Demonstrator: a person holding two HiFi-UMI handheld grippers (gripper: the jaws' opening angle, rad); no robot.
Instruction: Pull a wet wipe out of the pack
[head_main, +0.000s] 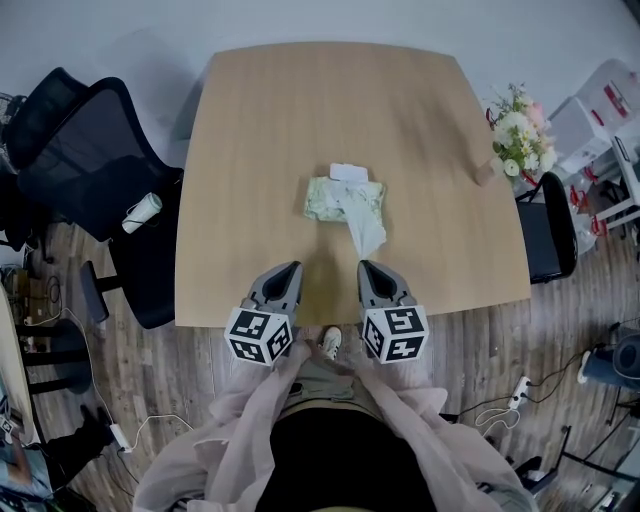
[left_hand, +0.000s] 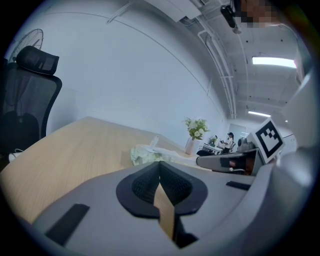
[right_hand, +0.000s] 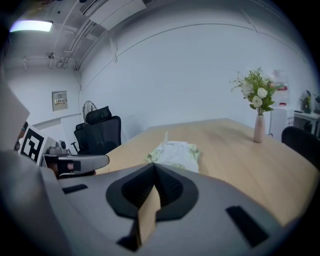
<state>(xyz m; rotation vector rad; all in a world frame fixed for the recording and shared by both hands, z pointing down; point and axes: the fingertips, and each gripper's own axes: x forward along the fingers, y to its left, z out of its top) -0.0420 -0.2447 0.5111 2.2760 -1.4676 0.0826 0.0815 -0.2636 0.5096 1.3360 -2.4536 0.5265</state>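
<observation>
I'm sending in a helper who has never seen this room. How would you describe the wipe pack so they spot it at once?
Find the wooden table with a black office chair on its left and flowers at its right edge. Near the middle lies the pale green pack. It is the only soft, crumpled thing there, and a white wipe trails from it toward the near edge.

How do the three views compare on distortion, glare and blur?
Head view: even light, sharp, table edges bowed by the lens. Left gripper view: heavy fisheye, dark corners, ceiling light blown out, wet wipe pack soft. Right gripper view: same fisheye, lamp glares top left, pack clearer.
</observation>
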